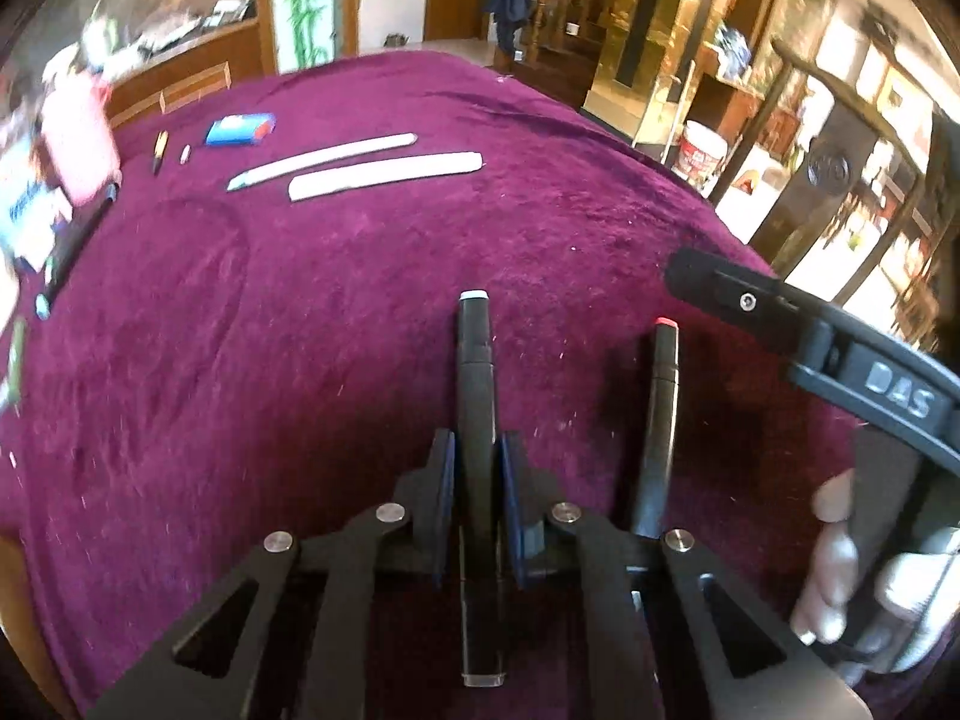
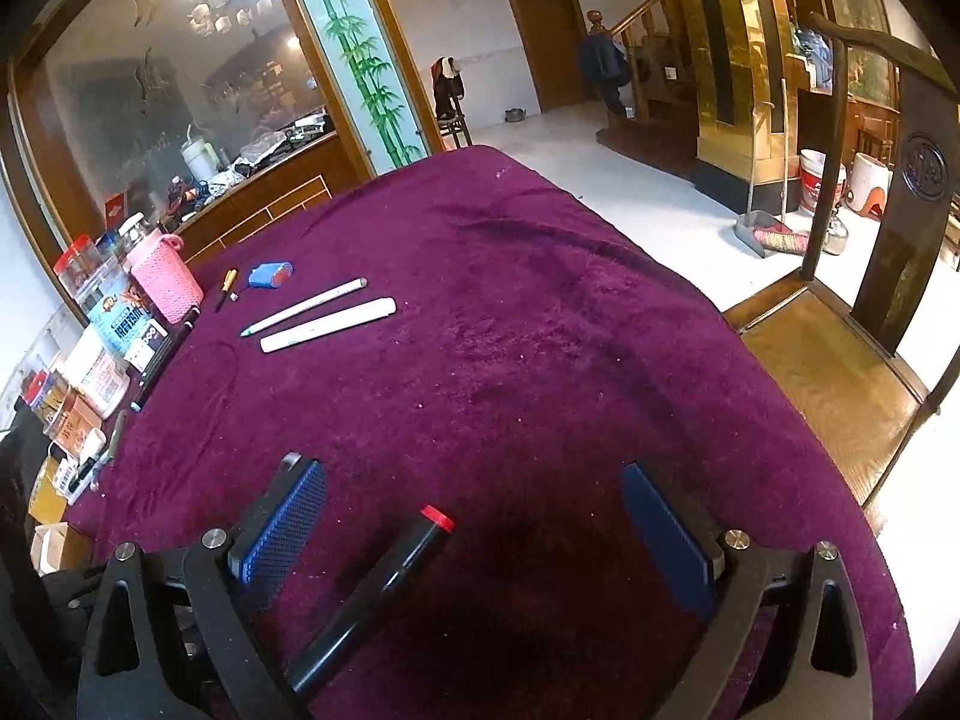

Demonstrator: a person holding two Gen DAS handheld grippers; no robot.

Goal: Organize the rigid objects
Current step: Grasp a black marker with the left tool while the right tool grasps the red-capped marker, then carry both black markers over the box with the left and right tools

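Left gripper point(image 1: 475, 468) clamped tight on a black marker with a white cap point(image 1: 474, 396), blue pads pressed against its barrel from both sides. Right gripper point(image 2: 474, 525) spread wide, gripping nothing; seen also from the left wrist view, entering at the right with a hand point(image 1: 840, 564) around its handle. Black marker with a red cap point(image 2: 384, 588) lay on the purple tablecloth point(image 2: 510, 330) between the right gripper's blue pads, touched by neither, tilted with its cap toward the far right. Same red-capped marker just right of the white-capped marker, roughly parallel to it. Well beyond the white-capped marker, toward the far left of the cloth: two long white pens point(image 2: 327, 315) side by side, a blue case point(image 2: 271, 274) beyond them, a small yellow-and-black tool point(image 2: 227, 288) left of that case.
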